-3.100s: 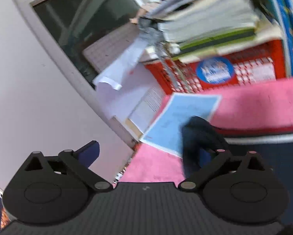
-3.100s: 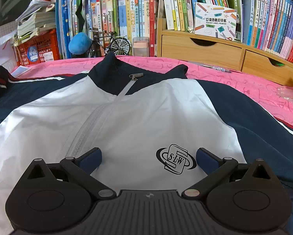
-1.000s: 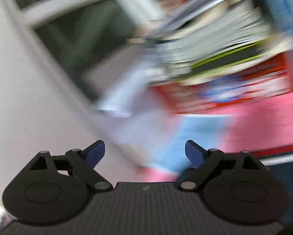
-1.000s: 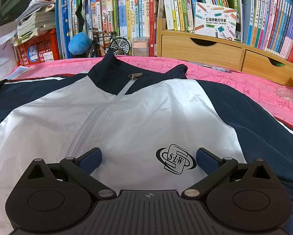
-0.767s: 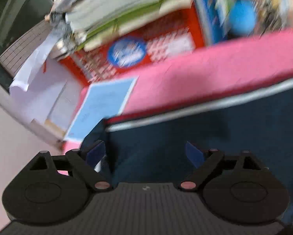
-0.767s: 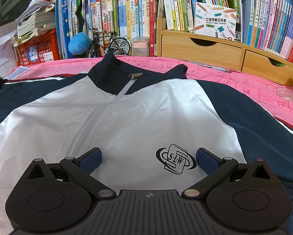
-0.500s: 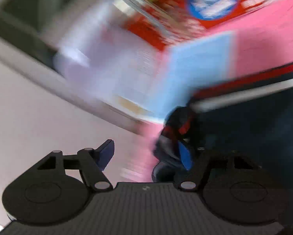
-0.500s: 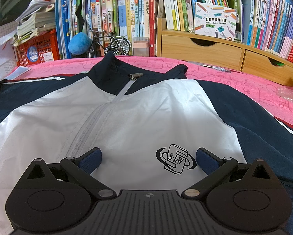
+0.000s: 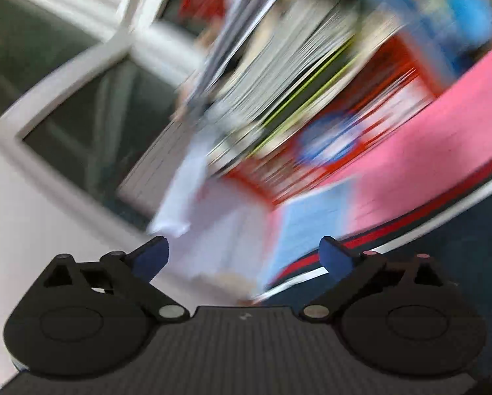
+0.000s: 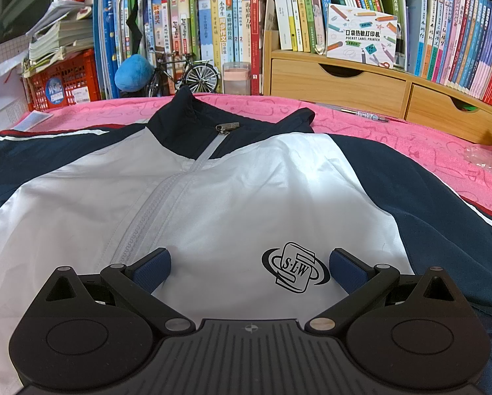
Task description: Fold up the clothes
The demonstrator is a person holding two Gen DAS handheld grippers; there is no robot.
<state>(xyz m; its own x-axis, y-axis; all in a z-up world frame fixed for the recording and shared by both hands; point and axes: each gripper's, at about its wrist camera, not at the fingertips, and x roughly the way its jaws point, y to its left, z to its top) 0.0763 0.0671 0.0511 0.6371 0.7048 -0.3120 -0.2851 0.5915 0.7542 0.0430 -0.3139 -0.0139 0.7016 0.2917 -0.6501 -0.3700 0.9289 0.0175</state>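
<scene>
A navy and white zip jacket [image 10: 239,191] lies flat, front up, on a pink cloth [image 10: 394,131], collar toward the bookshelf. My right gripper [image 10: 249,265] is open and empty, hovering low over the jacket's white chest by the black logo. In the blurred left wrist view, my left gripper [image 9: 244,255] is open and empty at the jacket's left sleeve [image 9: 443,230], whose red and white stripes run under the right finger.
A red crate [image 10: 61,82] under stacked papers stands at the far left. Books, a model bicycle [image 10: 183,72], a pink cup [image 10: 236,77] and wooden drawers [image 10: 371,89] line the back. A pen [image 10: 364,115] lies on the pink cloth. A blue sheet [image 9: 311,220] lies by the sleeve end.
The left gripper has let go of the sleeve cuff, opened wider and swung, tilting the view. The right gripper and the jacket body have not moved.
</scene>
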